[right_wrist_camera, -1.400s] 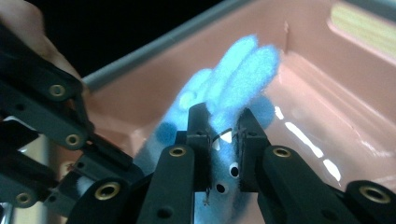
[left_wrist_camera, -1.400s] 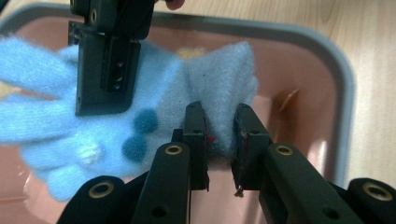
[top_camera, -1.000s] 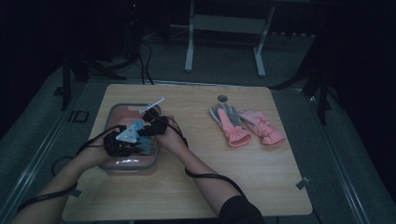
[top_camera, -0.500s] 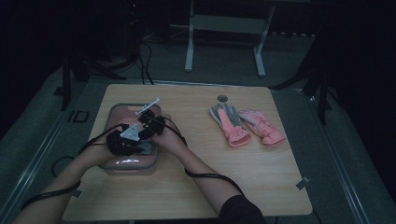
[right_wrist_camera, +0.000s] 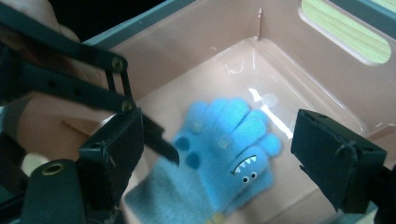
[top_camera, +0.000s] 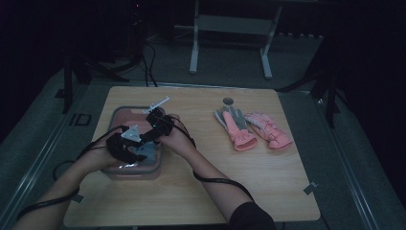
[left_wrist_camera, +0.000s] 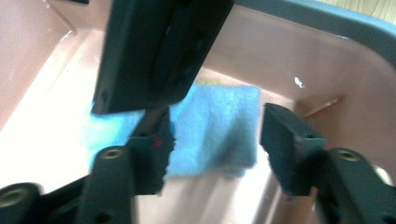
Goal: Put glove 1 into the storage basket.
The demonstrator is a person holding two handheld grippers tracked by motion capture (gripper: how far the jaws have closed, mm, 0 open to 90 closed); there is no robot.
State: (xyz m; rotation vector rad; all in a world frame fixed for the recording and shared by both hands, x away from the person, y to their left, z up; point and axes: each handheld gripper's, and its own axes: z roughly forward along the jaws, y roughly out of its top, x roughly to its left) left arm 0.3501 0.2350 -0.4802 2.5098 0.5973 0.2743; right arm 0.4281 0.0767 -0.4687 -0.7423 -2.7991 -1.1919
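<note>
A blue knit glove (right_wrist_camera: 219, 163) with a monster face lies flat on the floor of a pink bin (top_camera: 125, 109) at the table's left. My right gripper (right_wrist_camera: 215, 154) hangs open just above it, one jaw on each side of the fingers. My left gripper (left_wrist_camera: 215, 140) is open too, with the glove's cuff end (left_wrist_camera: 219, 126) between its jaws. The right gripper's black jaw crosses the top of the left gripper view. In the high view both grippers, left (top_camera: 127, 143) and right (top_camera: 155, 125), reach into the bin close together.
Two pink and grey gloves (top_camera: 251, 128) lie side by side on the wooden table (top_camera: 201, 191), right of centre. A small round grey disc (top_camera: 228, 101) sits behind them. The bin's walls (right_wrist_camera: 196, 42) rise around both grippers.
A second ago the blue glove was held up between the two grippers above the bin. It now lies on the bin floor, and both grippers have dipped lower and stand open.
</note>
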